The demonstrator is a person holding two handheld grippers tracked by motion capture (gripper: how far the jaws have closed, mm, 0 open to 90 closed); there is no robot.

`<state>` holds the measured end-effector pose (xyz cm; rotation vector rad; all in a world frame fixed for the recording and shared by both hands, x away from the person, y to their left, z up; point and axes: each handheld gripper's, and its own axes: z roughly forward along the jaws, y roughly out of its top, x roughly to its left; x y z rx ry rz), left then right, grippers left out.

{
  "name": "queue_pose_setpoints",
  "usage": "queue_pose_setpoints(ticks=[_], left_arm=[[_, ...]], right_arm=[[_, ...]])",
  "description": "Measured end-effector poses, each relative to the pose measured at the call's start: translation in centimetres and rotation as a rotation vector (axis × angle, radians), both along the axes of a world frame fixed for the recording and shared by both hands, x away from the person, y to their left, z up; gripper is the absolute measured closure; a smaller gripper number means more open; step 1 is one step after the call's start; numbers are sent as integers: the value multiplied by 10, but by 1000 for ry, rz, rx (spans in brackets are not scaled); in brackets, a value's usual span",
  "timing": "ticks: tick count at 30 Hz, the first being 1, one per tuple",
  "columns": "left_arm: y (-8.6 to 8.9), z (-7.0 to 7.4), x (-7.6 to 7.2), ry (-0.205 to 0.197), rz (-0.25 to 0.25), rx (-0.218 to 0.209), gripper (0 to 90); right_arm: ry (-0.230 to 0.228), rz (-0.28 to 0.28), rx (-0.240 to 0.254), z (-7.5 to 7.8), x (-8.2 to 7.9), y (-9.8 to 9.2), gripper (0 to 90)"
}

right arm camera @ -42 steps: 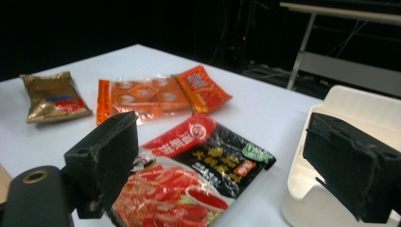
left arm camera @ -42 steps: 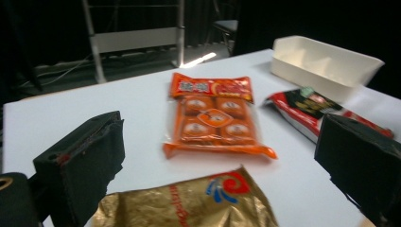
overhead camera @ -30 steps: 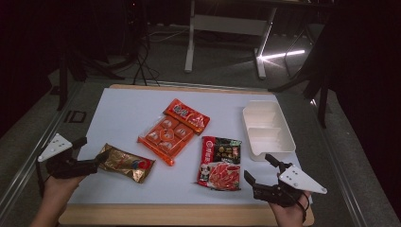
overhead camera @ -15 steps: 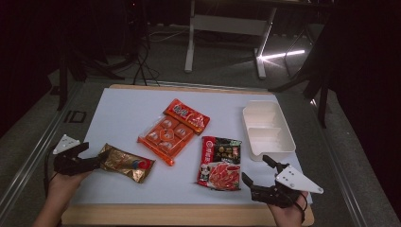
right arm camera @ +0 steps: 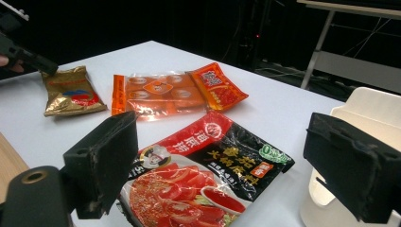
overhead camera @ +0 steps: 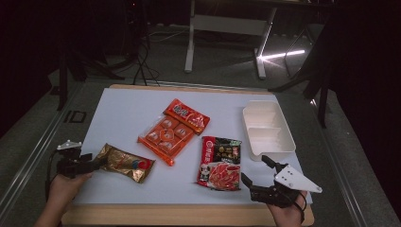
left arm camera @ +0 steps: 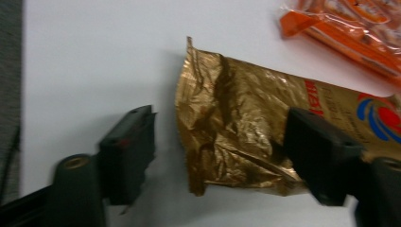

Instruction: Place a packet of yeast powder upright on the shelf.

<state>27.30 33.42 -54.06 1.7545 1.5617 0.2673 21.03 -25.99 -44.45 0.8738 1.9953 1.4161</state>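
The floor (overhead camera: 56,127) left of the table bears "ID" (packet print unreadable).

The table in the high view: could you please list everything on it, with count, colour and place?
Gold packet: one, gold foil, front left, its end between the left jaws.
Orange packets: two, overlapping, centre.
Soup-base packet: one, black and red, front centre-right.
Tray: one, white, two compartments, right side.
Table: one, white top, wooden edge.
Left gripper: black, front left; jaws have just been closing, pads not yet pressing.
Right gripper: black, front right, open, holding nothing.
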Motion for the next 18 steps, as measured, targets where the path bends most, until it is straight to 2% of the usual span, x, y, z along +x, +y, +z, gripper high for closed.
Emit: queue_pose_setpoints(ticks=[4, 5, 8, 15, 17, 18], left_arm=[[0, -3, 2, 22, -6, -30, 340], [-1, -5, 2, 32, -6, -51, 340], [1, -6, 3, 44, -9, -66, 356], [-1, -5, 1, 83, -44, -70, 453], [0, -5, 0, 92, -44, -72, 532], [1, -5, 0, 96, -45, -68, 532]], right_arm=[[1, 2, -4, 0, 0, 0, 108], [-1, 2, -3, 0, 0, 0, 108], [0, 3, -5, 0, 0, 0, 108], [0, 7, -1, 0, 0, -1, 108], [0, 7, -1, 0, 0, -1, 109], [0, 7, -1, 0, 0, -1, 109]])
